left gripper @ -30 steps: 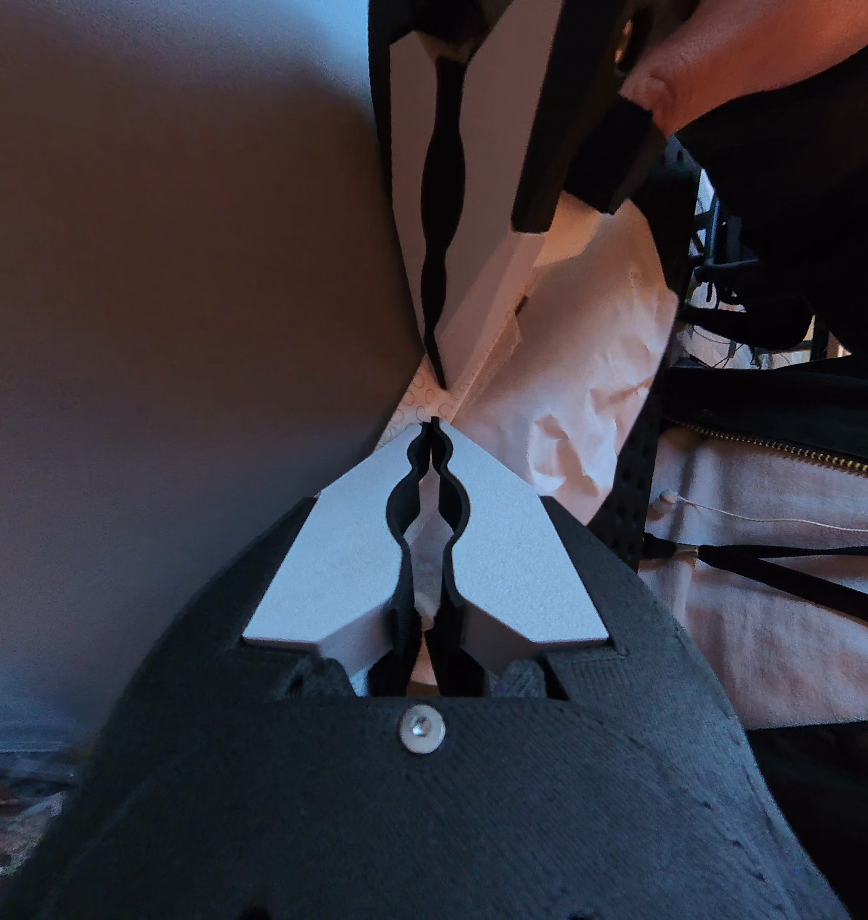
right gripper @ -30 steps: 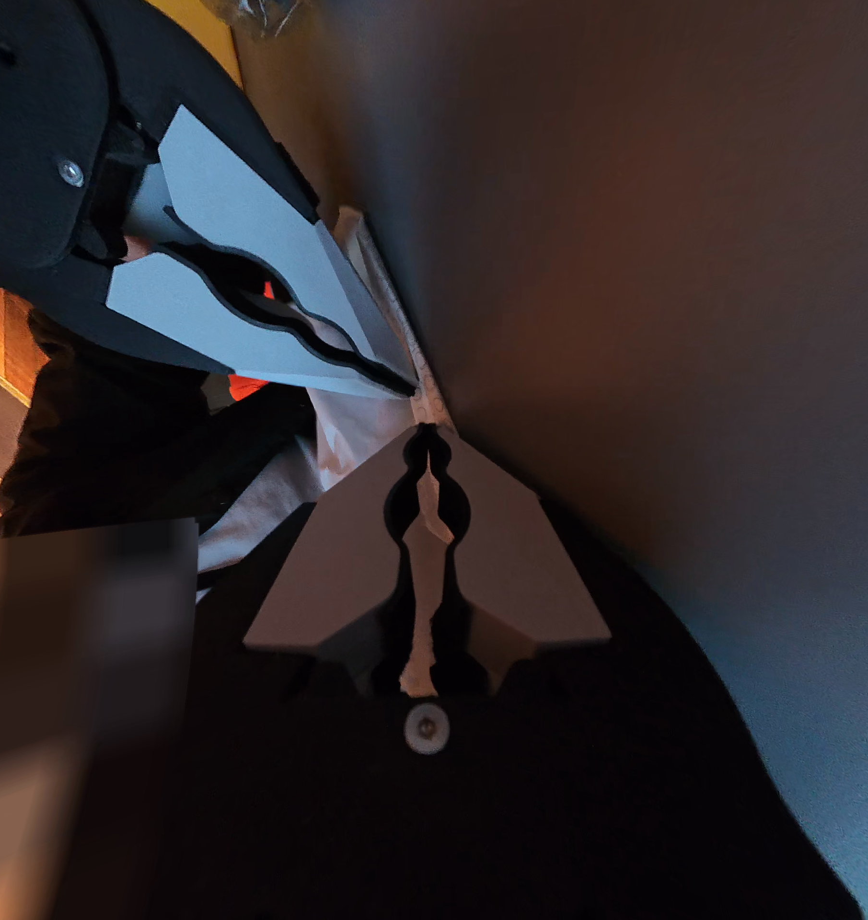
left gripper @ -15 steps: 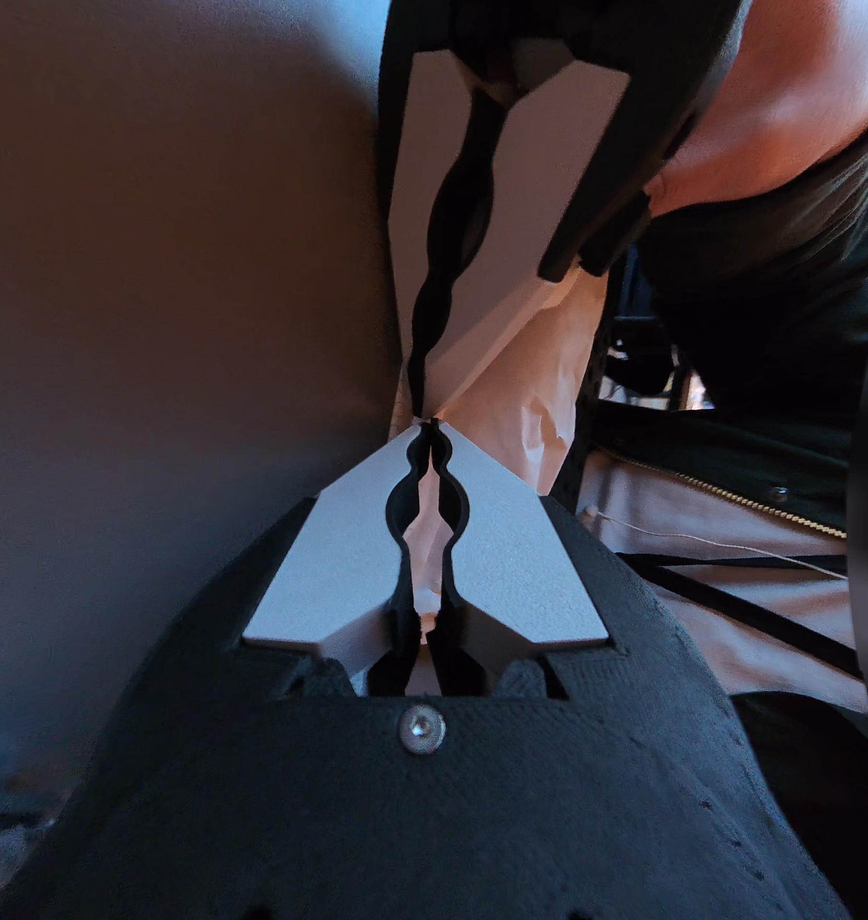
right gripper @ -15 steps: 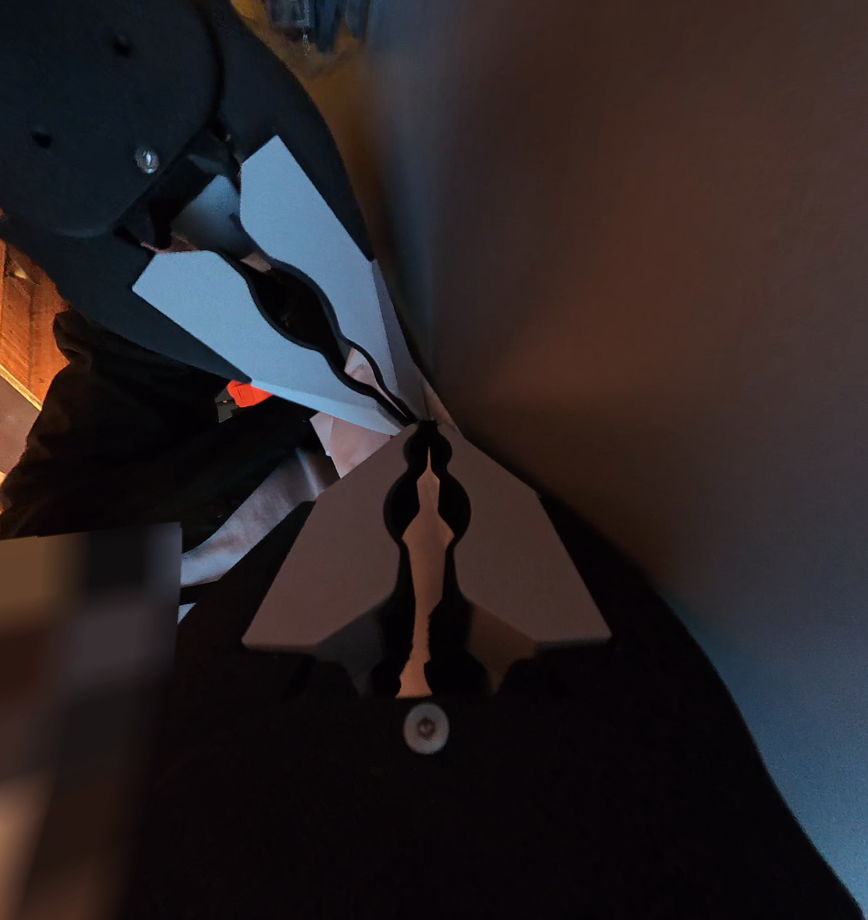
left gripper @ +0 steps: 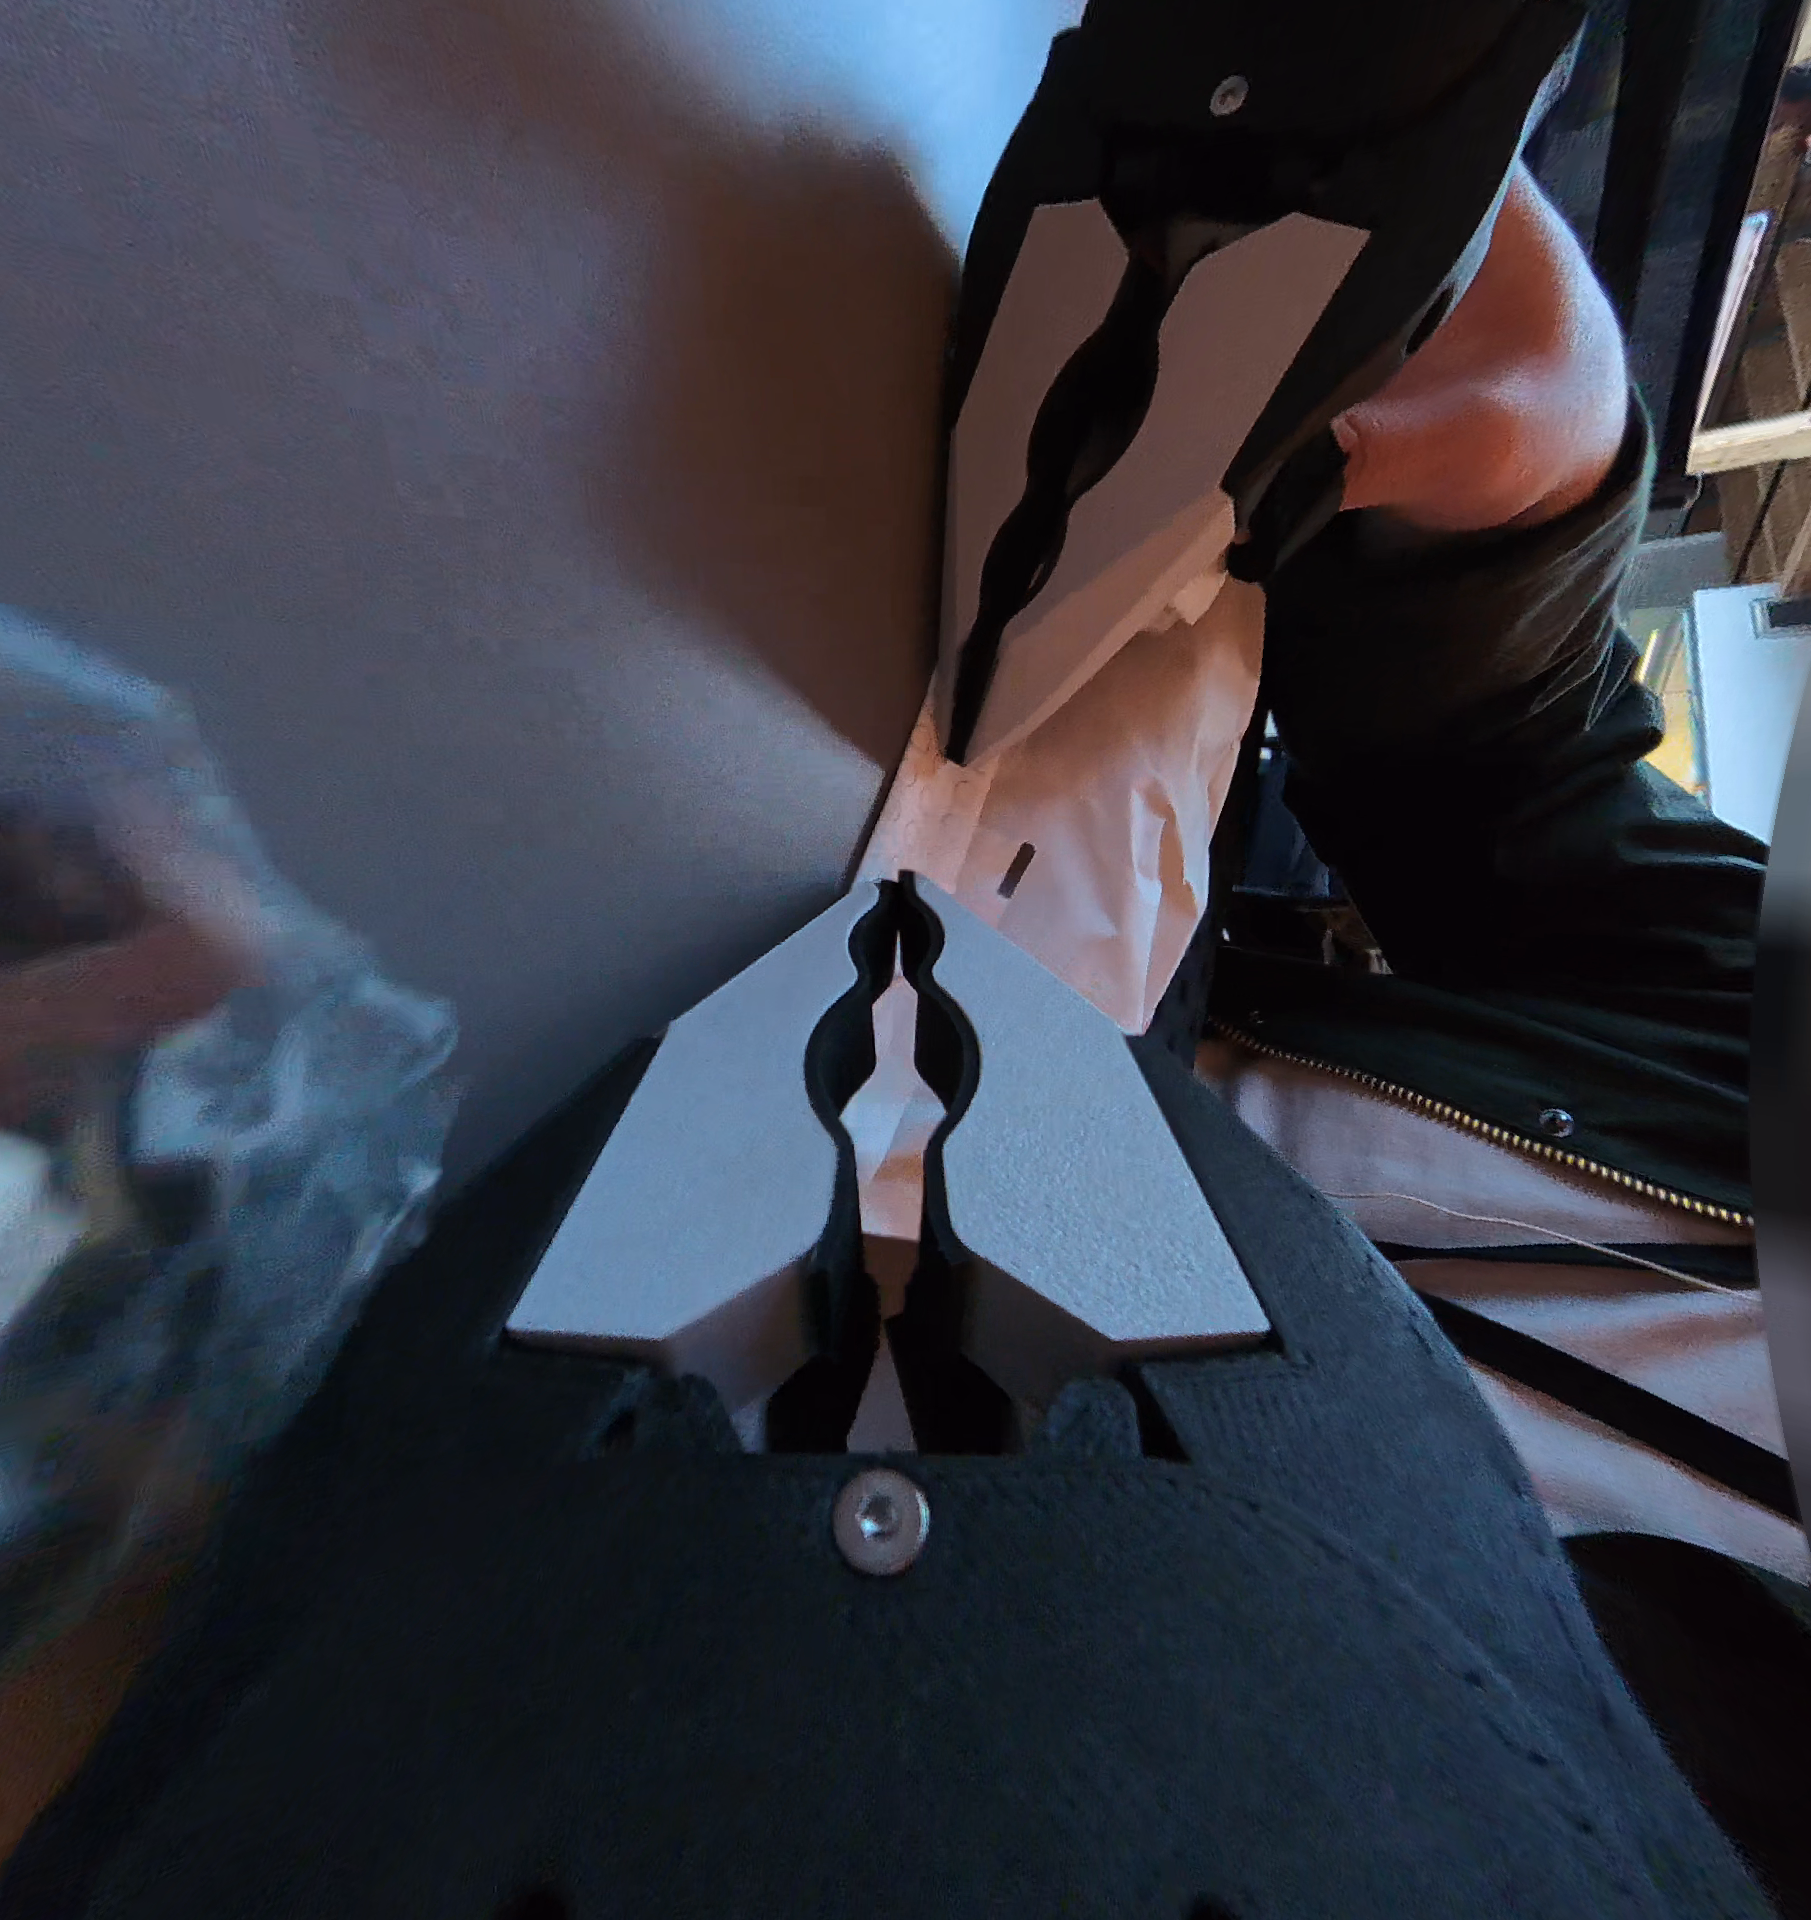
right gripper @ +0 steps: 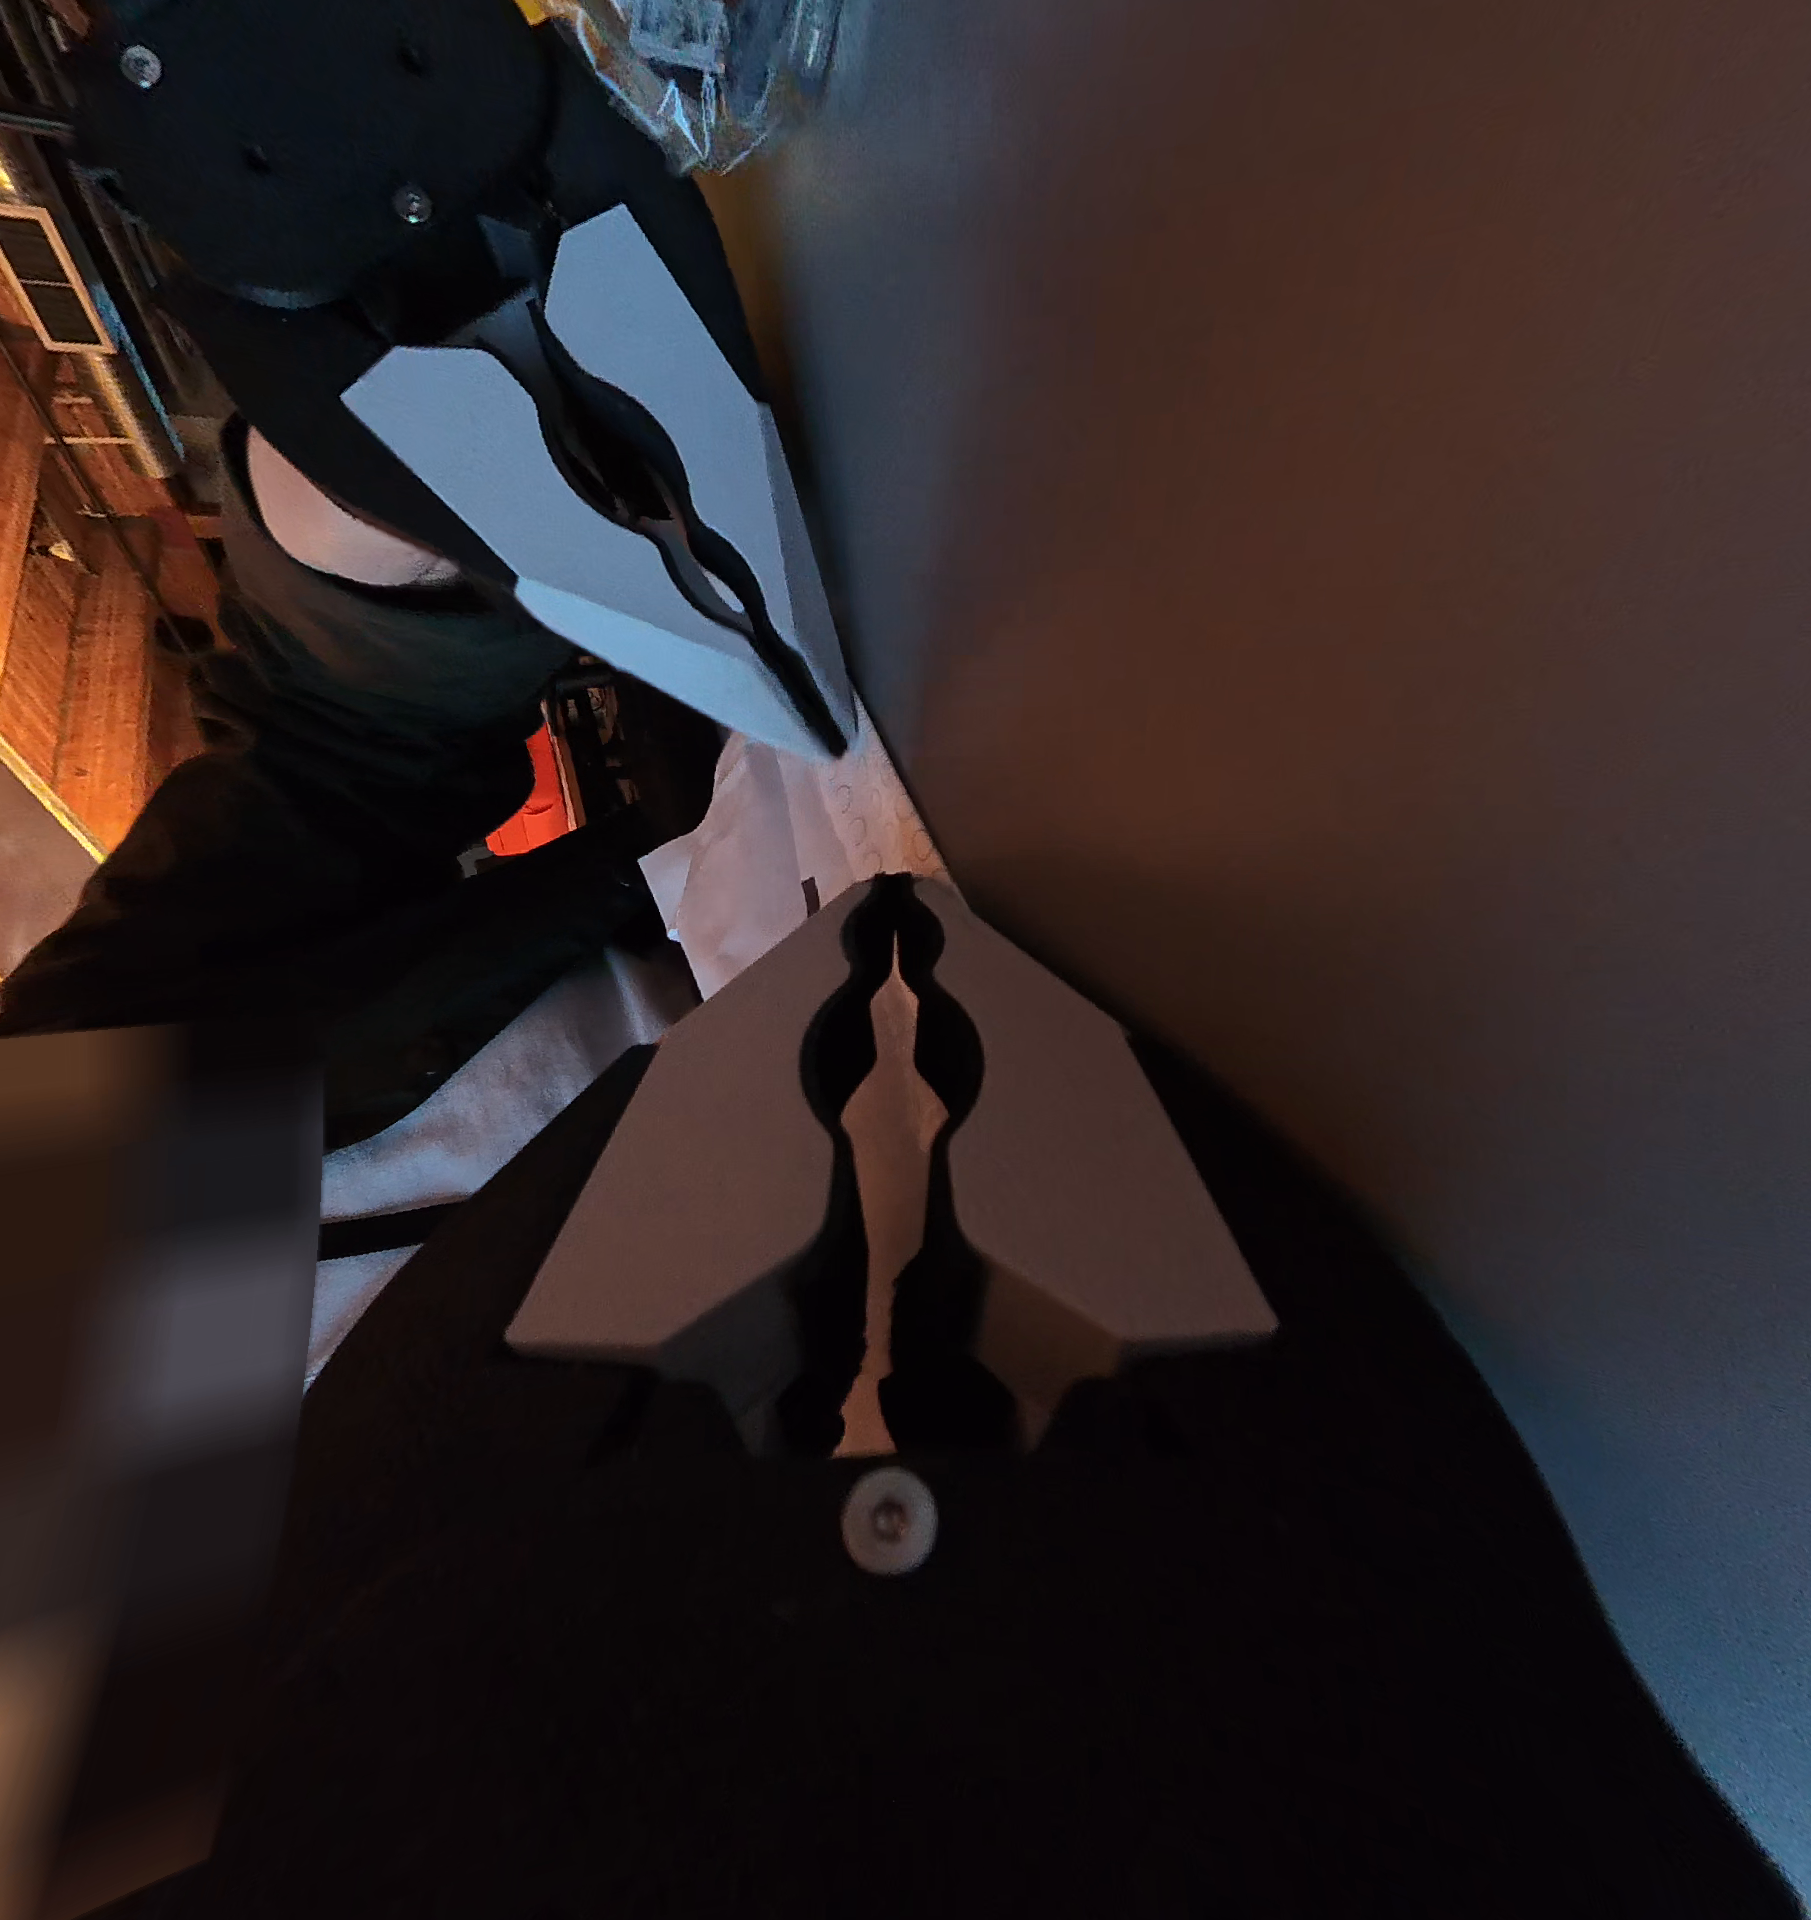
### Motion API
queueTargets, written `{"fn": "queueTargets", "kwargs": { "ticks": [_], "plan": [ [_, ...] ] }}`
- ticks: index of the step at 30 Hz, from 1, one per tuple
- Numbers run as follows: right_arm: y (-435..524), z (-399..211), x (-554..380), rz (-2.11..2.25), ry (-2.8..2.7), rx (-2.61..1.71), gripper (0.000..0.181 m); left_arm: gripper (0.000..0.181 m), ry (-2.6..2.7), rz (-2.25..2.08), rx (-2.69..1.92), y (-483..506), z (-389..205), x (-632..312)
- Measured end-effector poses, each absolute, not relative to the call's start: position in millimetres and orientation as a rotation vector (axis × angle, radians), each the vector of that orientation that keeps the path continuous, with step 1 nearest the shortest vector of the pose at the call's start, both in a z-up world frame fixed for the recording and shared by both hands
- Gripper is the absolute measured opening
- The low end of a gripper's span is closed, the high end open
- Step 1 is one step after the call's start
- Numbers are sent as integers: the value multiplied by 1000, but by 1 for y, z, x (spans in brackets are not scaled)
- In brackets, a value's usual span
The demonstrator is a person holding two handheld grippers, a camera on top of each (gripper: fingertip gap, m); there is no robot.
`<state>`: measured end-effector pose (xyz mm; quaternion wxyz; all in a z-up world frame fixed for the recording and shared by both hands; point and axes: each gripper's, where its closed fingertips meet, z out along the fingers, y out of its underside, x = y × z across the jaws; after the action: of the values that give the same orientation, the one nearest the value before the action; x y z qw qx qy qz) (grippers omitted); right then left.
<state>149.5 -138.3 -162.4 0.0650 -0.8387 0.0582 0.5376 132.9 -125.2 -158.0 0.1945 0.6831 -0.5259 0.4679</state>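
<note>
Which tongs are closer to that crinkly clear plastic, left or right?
Left. The plastic lies close beside the left tongs. The right tongs sit farther from it, on the other side. Both pinch the paper.

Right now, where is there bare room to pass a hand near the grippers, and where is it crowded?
Crowded: the white packet edge, where left gripper and right gripper pinch close together. Bare: the grey surface beside both.

Left hand-held gripper (left gripper: 899, 883) closed, right hand-held gripper (right gripper: 893, 879) closed, tips near
</note>
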Motion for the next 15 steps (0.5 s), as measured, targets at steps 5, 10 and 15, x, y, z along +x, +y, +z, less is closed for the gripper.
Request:
{"fn": "queueTargets", "kwargs": {
  "ticks": [5,10,15],
  "plan": [
    [-139,-162,150,1617,159,-2525,0,0,-1544,1340,2027,-109,-161,125],
    [-139,-150,153,1550,102,-2470,0,0,-1533,1380,2013,-110,-160,124],
    [-137,-40,190,1125,-324,-1825,0,0,-1775,1499,1946,-115,-133,129]
  ]
}}
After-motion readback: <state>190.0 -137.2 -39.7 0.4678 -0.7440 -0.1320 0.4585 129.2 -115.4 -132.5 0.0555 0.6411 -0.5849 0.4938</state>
